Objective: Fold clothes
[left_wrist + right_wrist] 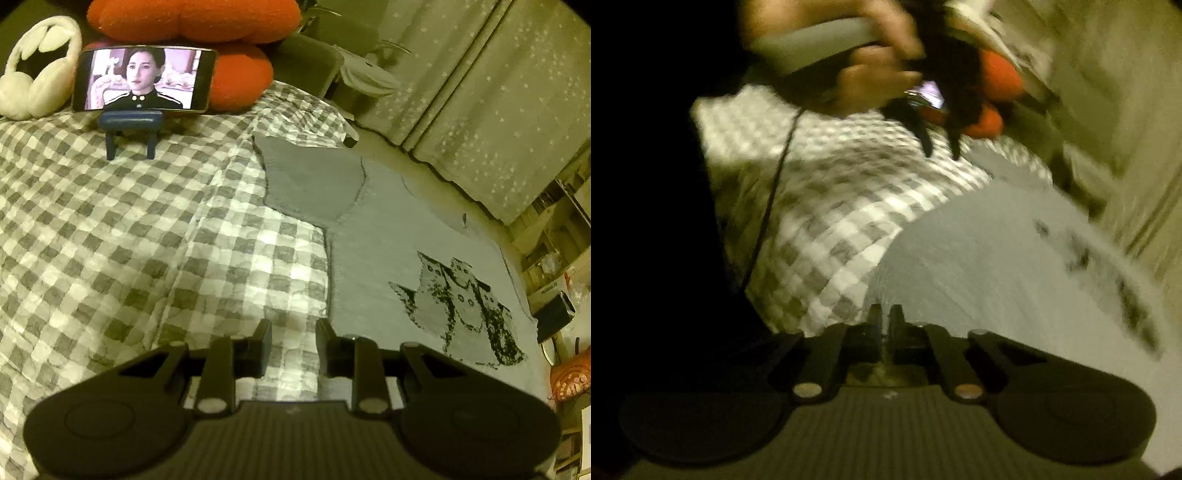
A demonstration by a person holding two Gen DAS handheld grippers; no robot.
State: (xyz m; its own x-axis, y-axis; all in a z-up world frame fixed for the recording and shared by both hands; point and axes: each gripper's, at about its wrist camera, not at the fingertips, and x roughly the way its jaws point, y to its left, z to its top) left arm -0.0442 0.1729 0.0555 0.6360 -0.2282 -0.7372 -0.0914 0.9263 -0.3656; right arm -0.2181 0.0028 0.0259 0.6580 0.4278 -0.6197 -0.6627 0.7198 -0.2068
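Note:
A grey sweater [373, 240] with a black-and-white cat pattern [461, 306] lies spread on the checked bedspread [129, 240], one sleeve [314, 177] pointing towards the pillows. My left gripper [294, 332] hovers open over the bedspread just left of the sweater's side edge, with nothing between its fingers. The right wrist view is blurred. There my right gripper [885, 315] is shut on the near edge of the sweater [979, 258], with a strip of grey fabric between its fingers. Farther off, a hand [871, 77] holds the left gripper [942, 149] above the bed.
A phone [144, 79] playing a video stands on a blue stand [131, 129] at the head of the bed. White earmuffs [33, 77] and red cushions [195, 18] lie beside it. Star-patterned curtains [480, 103] and cluttered shelves [554, 258] are on the right.

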